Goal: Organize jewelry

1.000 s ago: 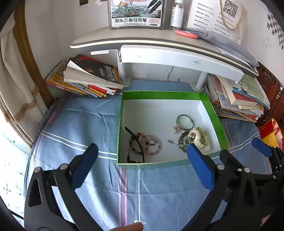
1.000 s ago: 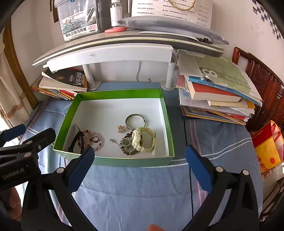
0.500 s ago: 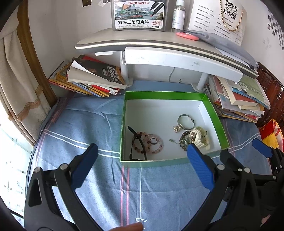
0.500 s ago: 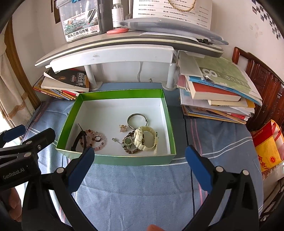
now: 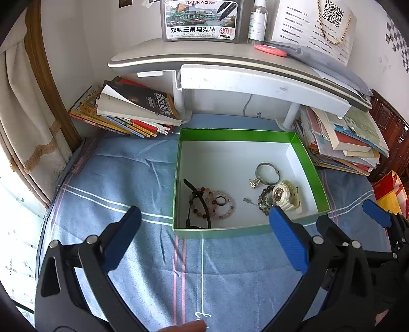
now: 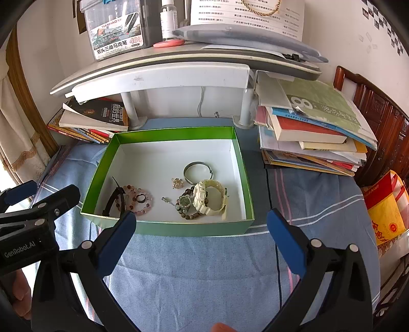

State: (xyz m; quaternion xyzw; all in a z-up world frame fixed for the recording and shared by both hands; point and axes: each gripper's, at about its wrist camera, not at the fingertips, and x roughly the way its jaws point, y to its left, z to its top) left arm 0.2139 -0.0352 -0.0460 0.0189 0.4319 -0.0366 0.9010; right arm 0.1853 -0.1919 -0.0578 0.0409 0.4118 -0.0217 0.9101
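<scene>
A green box [image 5: 184, 232] [image 6: 168, 227] with a white inside sits on the blue cloth. In it lie a pink bead bracelet [image 5: 219, 201] [image 6: 139, 199] with a dark ring inside, a black strap [image 5: 196, 201] [image 6: 113, 198], a silver bangle [image 5: 267, 173] [image 6: 198, 172], a small gold piece [image 6: 177, 183], a dark bead bracelet [image 6: 185, 204] and a cream watch [image 5: 286, 195] [image 6: 209, 200]. My left gripper [image 5: 204, 240] is open and empty, in front of the box's left half. My right gripper [image 6: 202, 236] is open and empty, in front of its near wall.
A grey shelf riser [image 5: 230, 66] stands behind the box, with a marker case [image 5: 200, 20] and a bottle [image 5: 257, 23] on top. Book stacks lie at back left [image 5: 127, 112] and right [image 6: 314, 127]. A yellow and red bag [image 6: 386, 206] sits at far right.
Both views have drifted slightly: the box sits a little further right in each. The jewelry in the box has not moved and both grippers stay open.
</scene>
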